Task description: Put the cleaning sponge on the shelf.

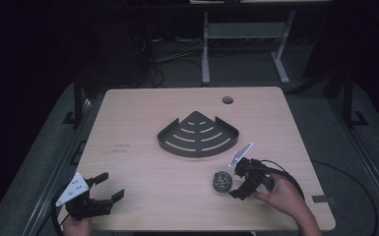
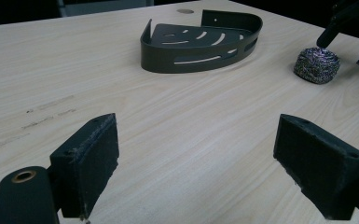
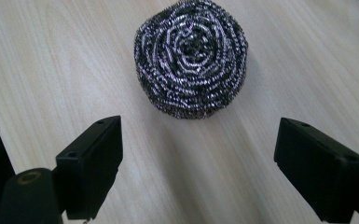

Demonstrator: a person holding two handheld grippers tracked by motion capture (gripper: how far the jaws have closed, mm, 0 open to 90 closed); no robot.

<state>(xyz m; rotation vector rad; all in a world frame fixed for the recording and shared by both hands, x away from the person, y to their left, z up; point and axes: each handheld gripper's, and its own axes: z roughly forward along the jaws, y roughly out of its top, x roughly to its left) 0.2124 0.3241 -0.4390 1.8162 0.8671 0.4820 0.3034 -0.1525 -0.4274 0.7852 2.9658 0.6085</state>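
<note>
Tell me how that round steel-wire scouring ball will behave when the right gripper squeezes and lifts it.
The round steel-wire scouring ball is coiled, open wire, so it will probably compress springily between the pads and feel light. Its rough loops should grip rather than slip. It sits on a flattish side on the pale wooden table, so a nudge from the open right gripper likely slides it.

The scouring ball point(image 3: 191, 60) is silvery grey with dark gaps, its wire wound in a spiral of glinting coils (tiny pale flecks on each loop). The corner shelf point(image 1: 198, 135), far of it, is matte black with curved slots showing pale wood. The table point(image 1: 142, 167) is light beige with fine straight grain. Both grippers' pads point(image 2: 91, 163) are black, and the left gripper point(image 1: 106, 189) has a light grey plate.
</note>
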